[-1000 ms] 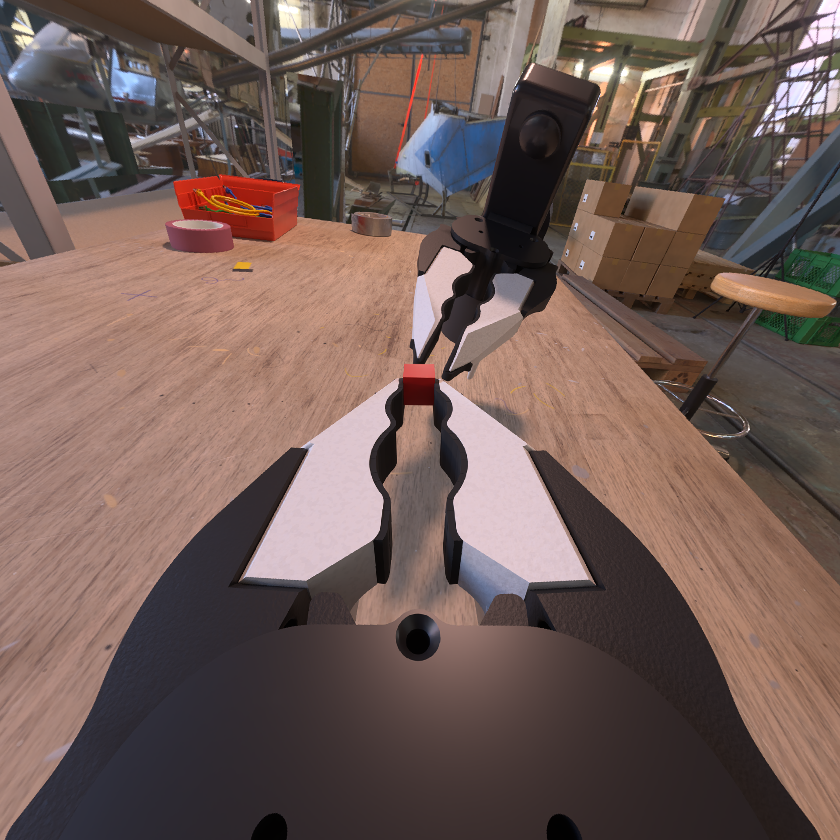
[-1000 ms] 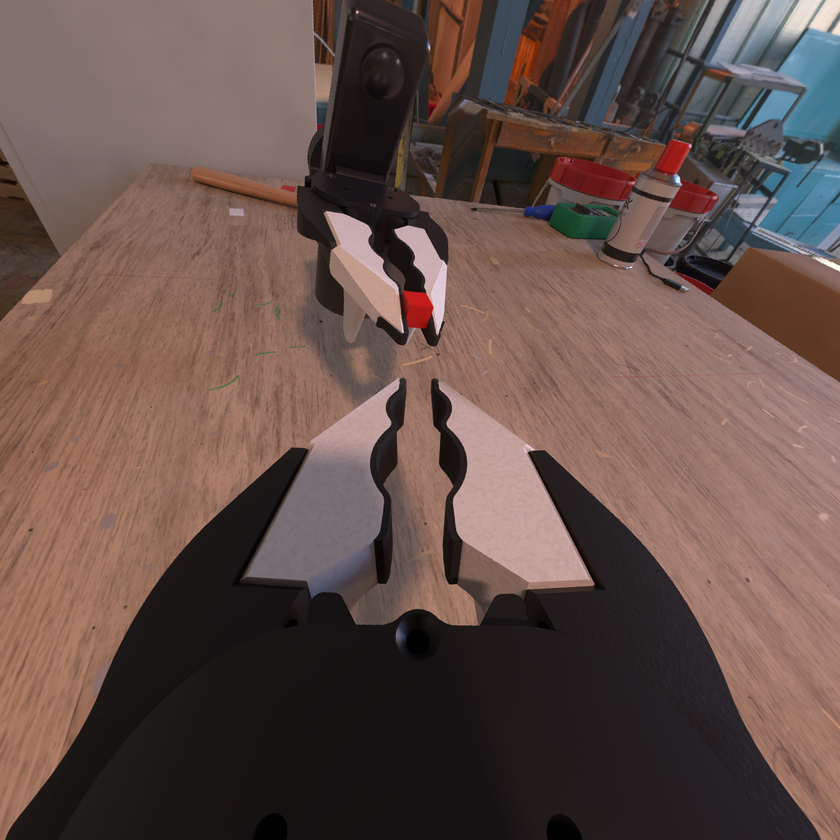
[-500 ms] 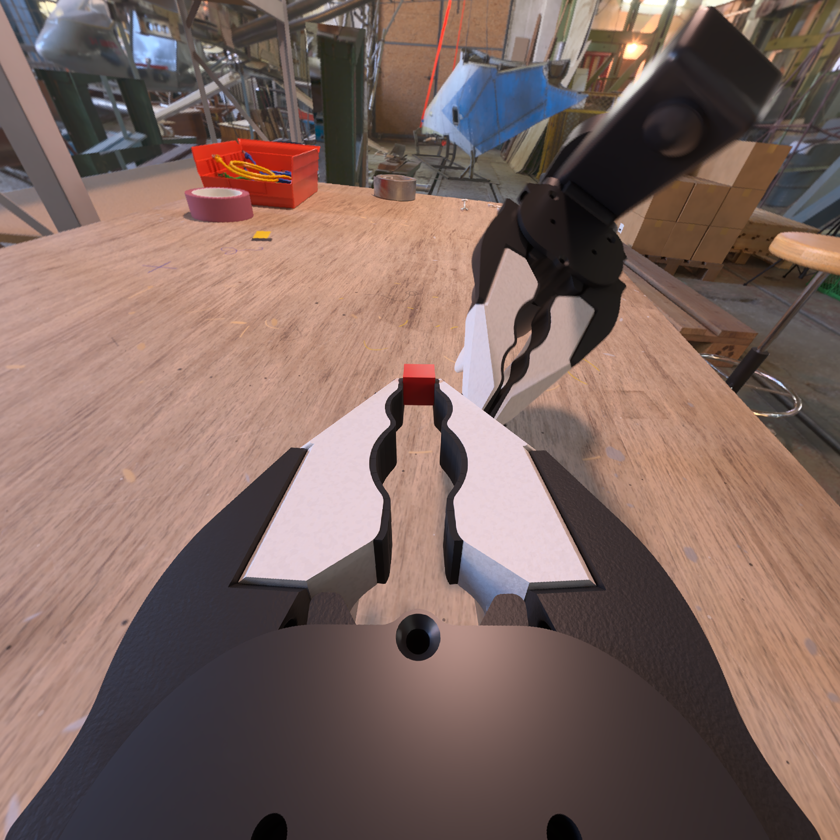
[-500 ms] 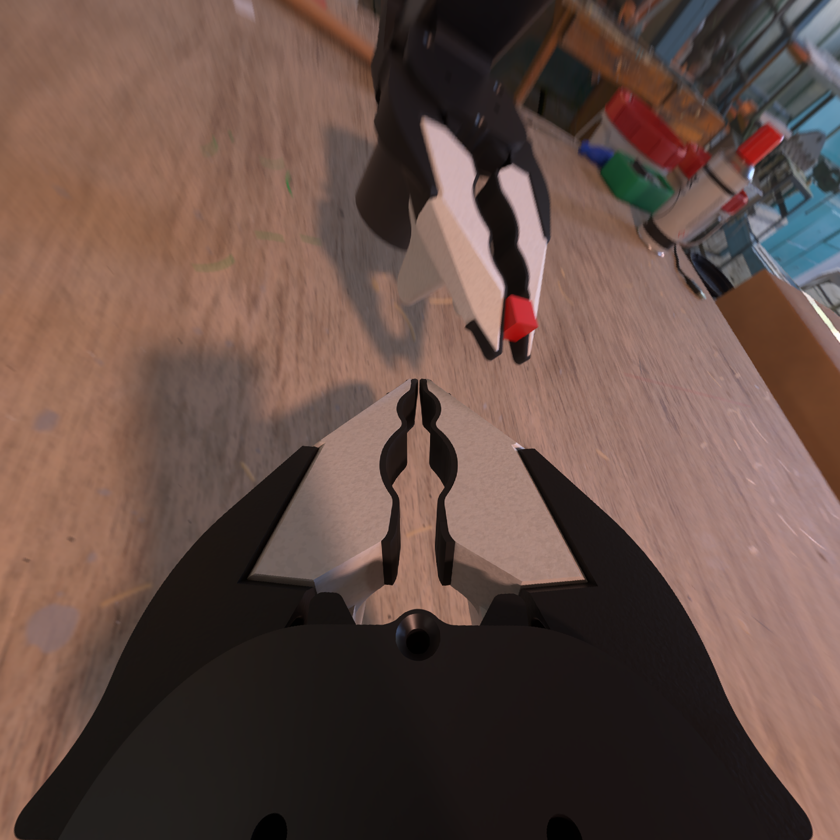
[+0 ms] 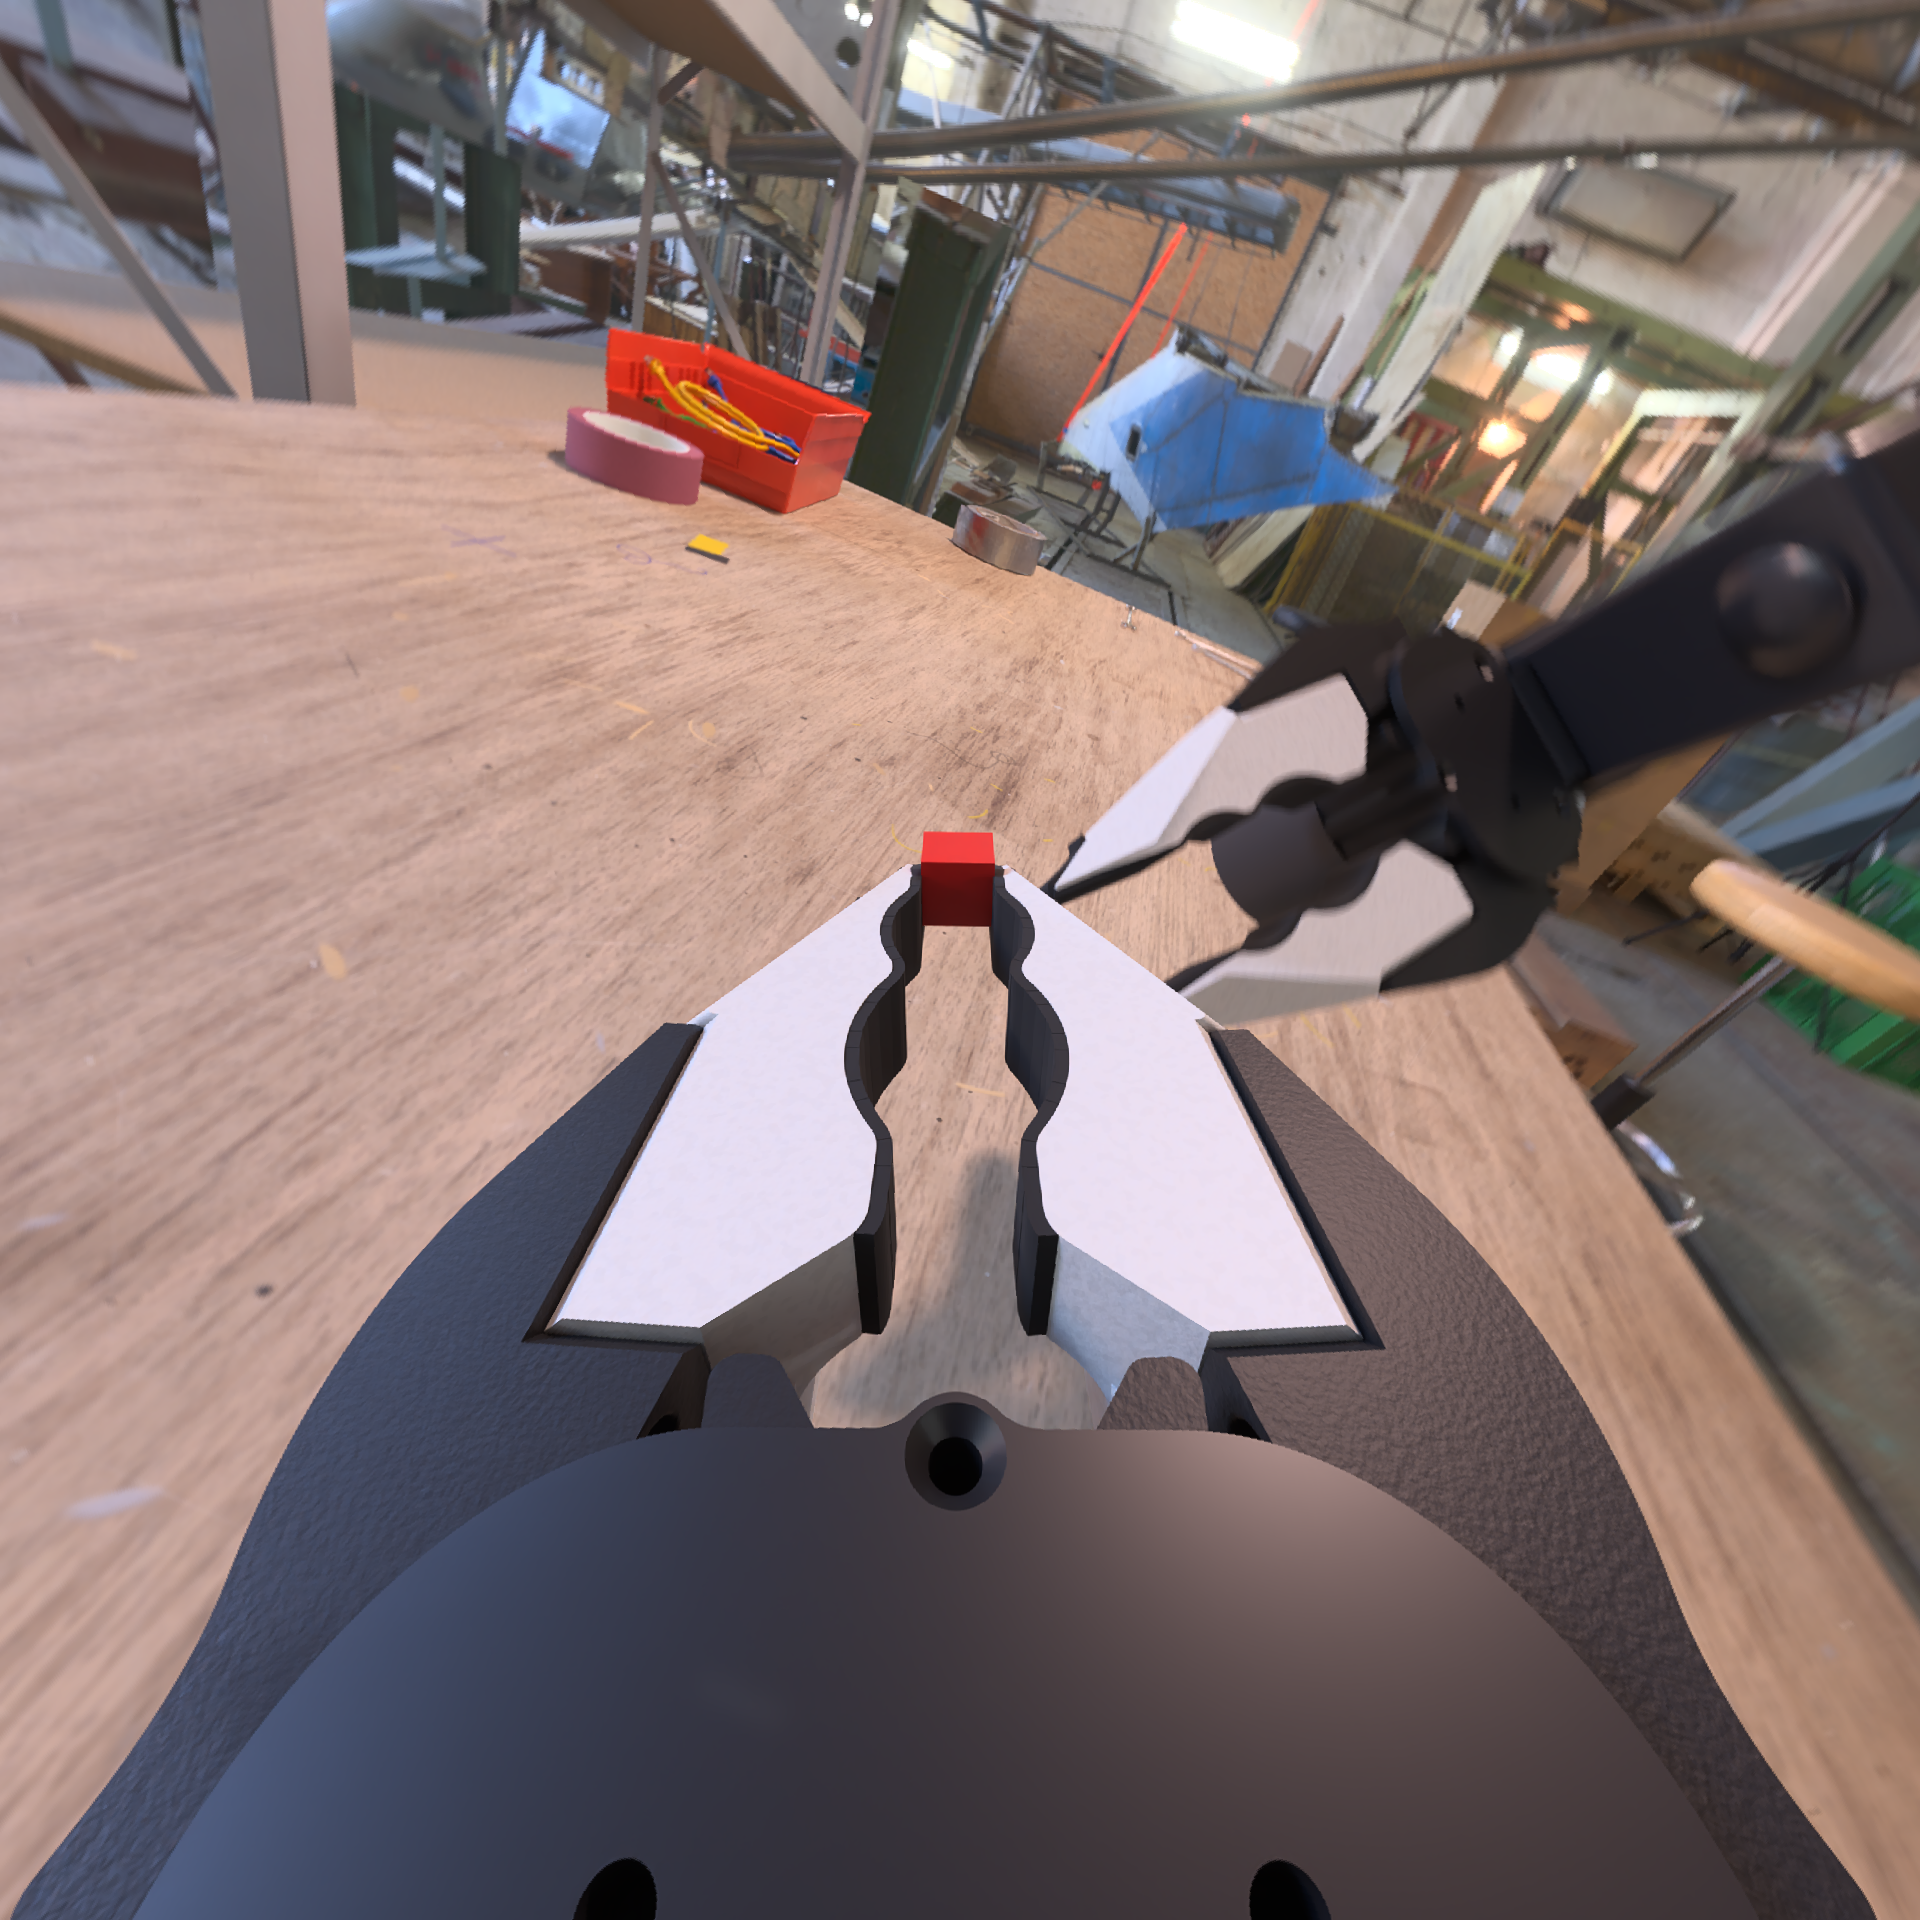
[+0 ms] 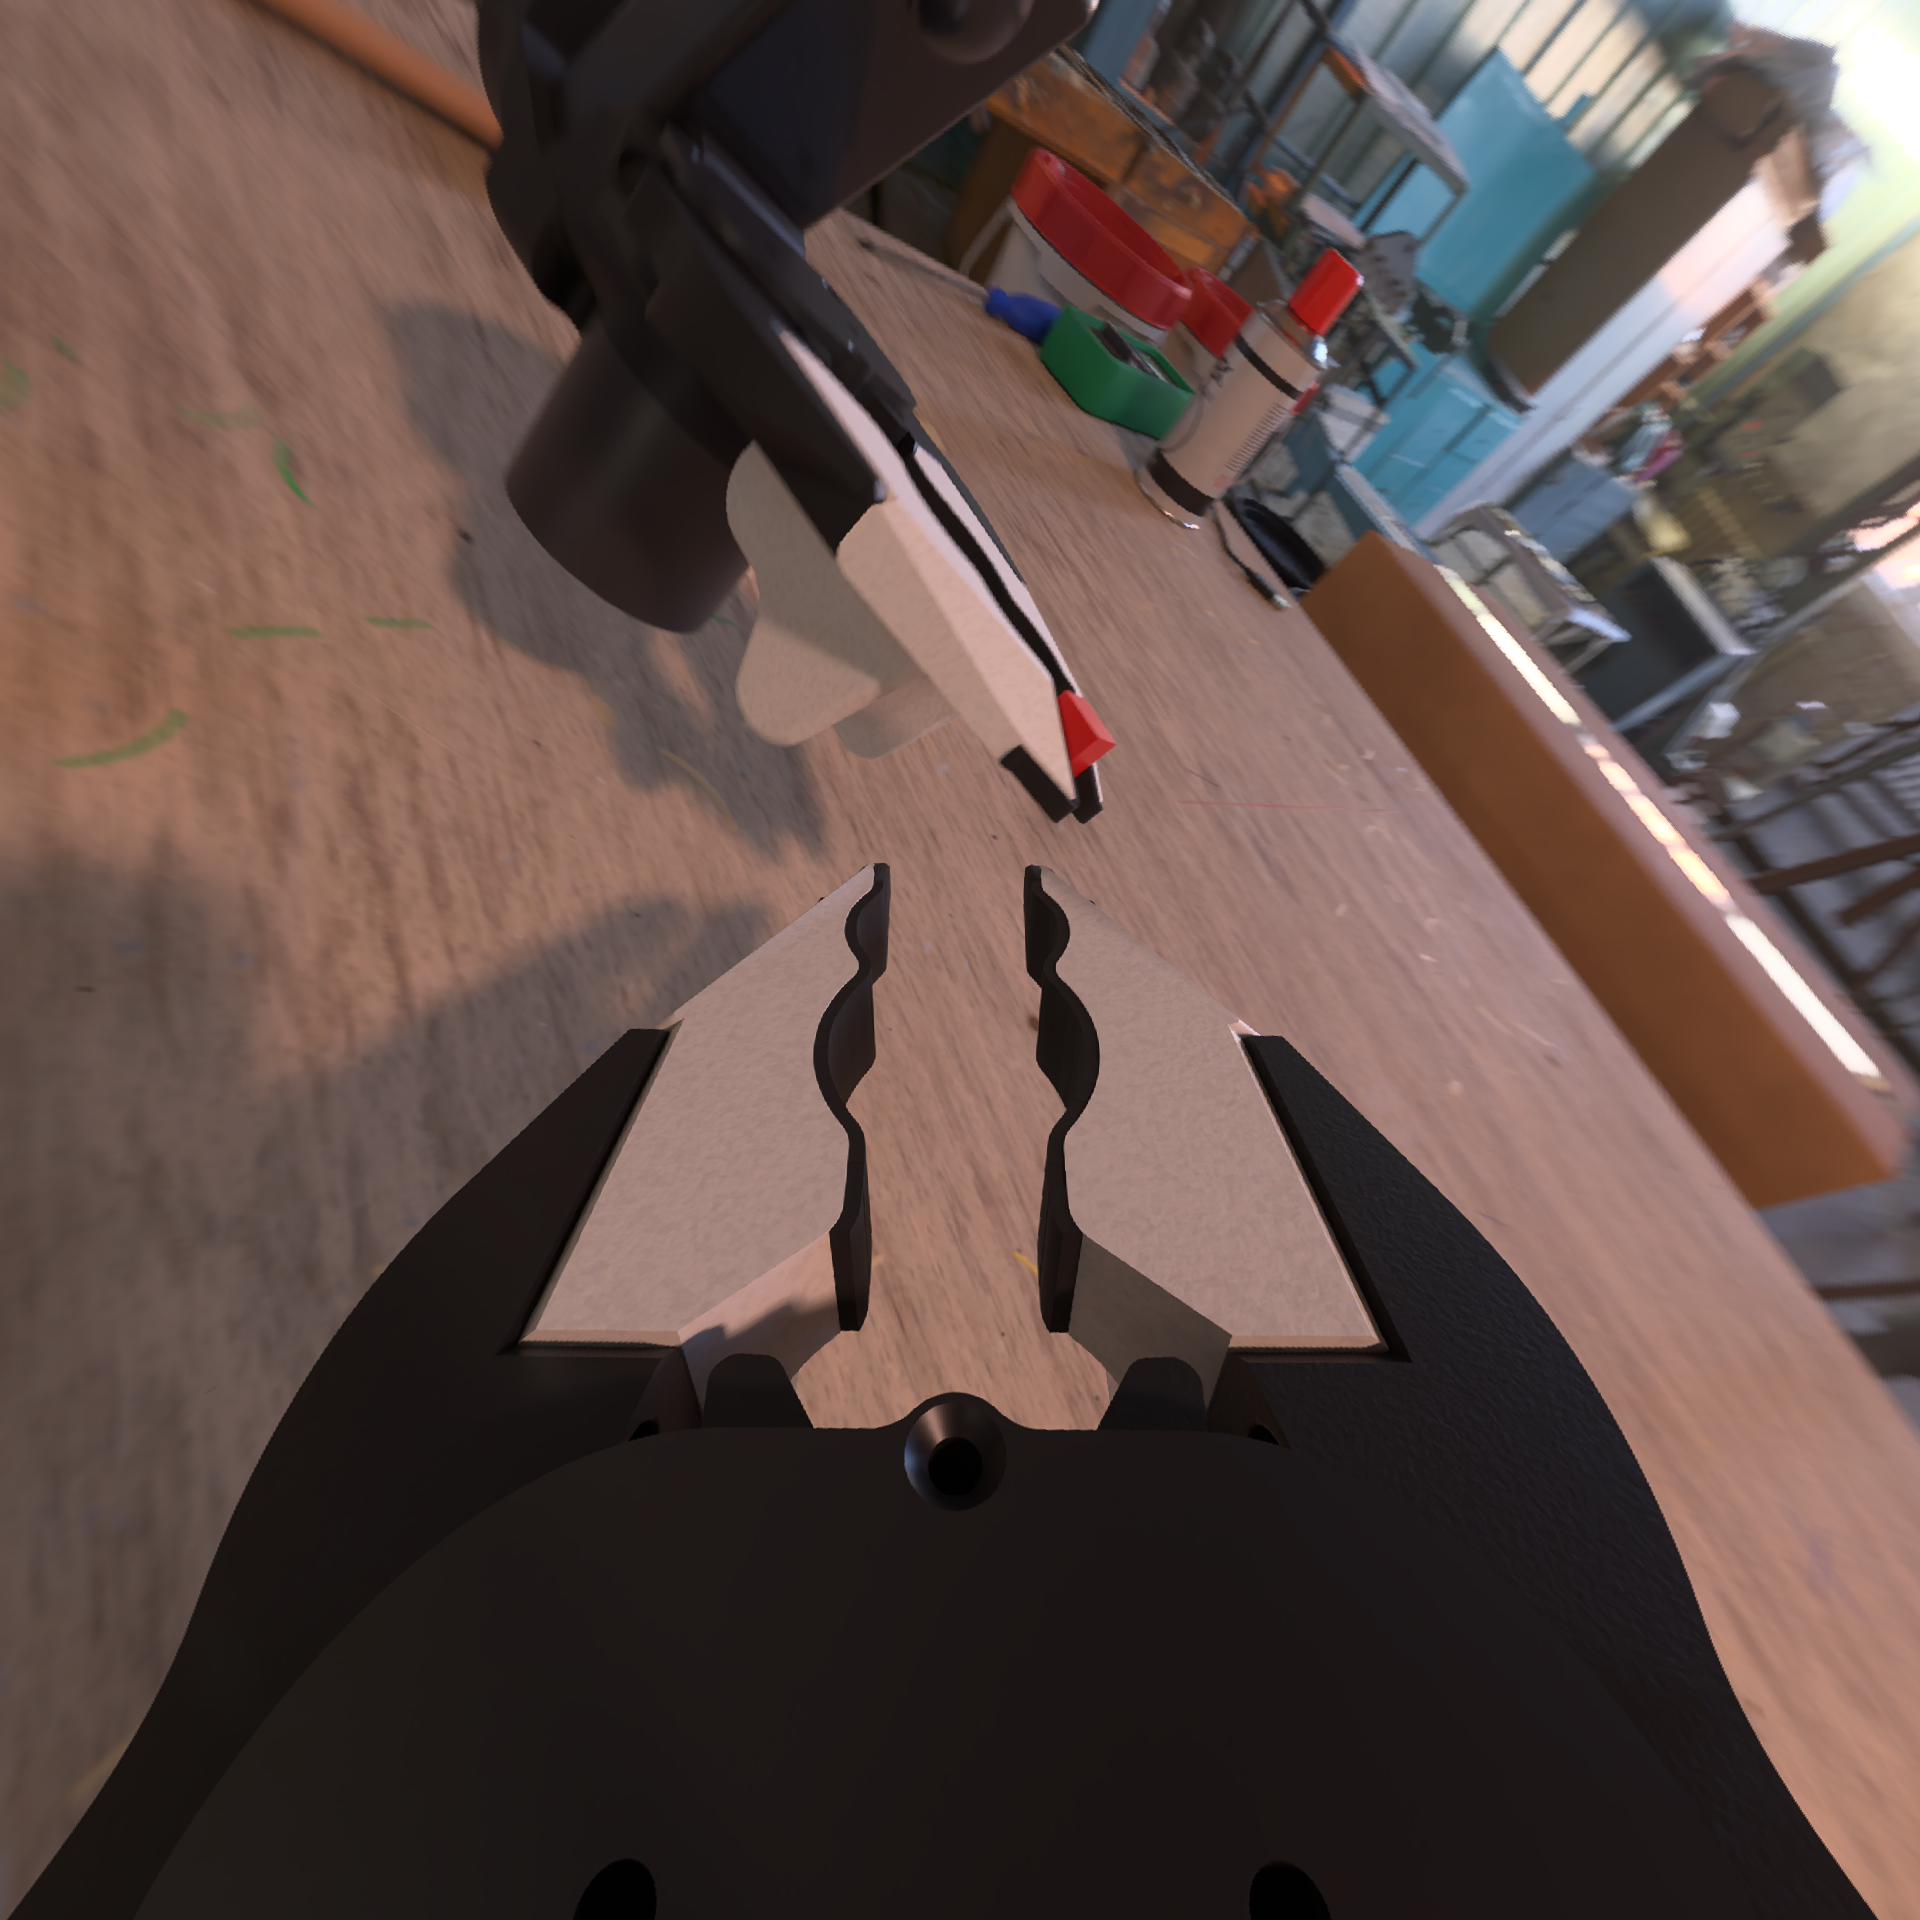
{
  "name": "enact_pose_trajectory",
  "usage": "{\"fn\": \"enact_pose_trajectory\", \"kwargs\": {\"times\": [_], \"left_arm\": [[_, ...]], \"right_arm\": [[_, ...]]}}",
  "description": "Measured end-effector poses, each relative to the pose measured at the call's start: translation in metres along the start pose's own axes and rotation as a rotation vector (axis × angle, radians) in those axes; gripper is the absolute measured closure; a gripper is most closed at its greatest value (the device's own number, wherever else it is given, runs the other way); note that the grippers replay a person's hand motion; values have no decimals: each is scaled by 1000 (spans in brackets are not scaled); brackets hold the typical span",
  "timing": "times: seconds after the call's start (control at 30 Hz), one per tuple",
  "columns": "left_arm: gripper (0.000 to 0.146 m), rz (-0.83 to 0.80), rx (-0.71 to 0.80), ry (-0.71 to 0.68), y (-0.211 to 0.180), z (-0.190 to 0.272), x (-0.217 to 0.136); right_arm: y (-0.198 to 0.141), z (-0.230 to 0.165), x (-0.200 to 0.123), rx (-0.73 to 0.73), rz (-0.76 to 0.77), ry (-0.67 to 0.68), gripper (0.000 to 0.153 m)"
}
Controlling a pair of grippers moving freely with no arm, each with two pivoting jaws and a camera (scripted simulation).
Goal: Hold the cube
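A small red cube (image 5: 957,879) sits pinched between the fingertips of my left gripper (image 5: 957,883), held above the wooden table (image 5: 364,831). In the right wrist view the cube (image 6: 1086,732) shows at the tip of the left gripper (image 6: 1070,774), which points down to the right. My right gripper (image 6: 956,883) is open and empty, its jaws apart, a short way from the cube. In the left wrist view the right gripper (image 5: 1132,935) lies on its side to the right of the cube, tips close to it.
A red bin (image 5: 748,426), a pink tape roll (image 5: 634,452), a silver tape roll (image 5: 997,535) and a yellow chip (image 5: 709,547) lie far off. Red-lidded tubs (image 6: 1091,249), a spray can (image 6: 1247,416), a green object (image 6: 1112,379) and a cardboard box (image 6: 1621,883) stand to the right.
My right gripper shut, then opened again, and rolled onto its side while moving round to the right of the cube. The left gripper kept its hold on the cube and tilted.
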State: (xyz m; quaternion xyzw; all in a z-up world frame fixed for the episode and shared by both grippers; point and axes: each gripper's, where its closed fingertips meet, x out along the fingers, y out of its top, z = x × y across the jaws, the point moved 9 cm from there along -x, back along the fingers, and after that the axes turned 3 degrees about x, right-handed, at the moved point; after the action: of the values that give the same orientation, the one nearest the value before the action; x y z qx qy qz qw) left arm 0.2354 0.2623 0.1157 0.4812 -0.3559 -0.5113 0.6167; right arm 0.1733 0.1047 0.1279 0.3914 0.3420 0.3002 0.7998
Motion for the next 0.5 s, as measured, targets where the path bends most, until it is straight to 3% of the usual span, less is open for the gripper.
{"fn": "enact_pose_trajectory", "kwargs": {"times": [0.17, 0.4, 0.47, 0.5], "left_arm": [[135, 15, -145, -13, -1, -8, -2], [135, 26, -116, -6, 3, -7, -7], [135, 28, -123, -12, 4, -7, -7], [135, 26, -137, -24, 5, -7, -8]], "right_arm": [[-4, -15, 16, -100, -71, -153, 132], [3, -13, 12, -187, -53, -232, 149], [3, -17, 13, -314, -89, -245, 151], [1, -23, 14, -443, -115, -256, 152]]}}
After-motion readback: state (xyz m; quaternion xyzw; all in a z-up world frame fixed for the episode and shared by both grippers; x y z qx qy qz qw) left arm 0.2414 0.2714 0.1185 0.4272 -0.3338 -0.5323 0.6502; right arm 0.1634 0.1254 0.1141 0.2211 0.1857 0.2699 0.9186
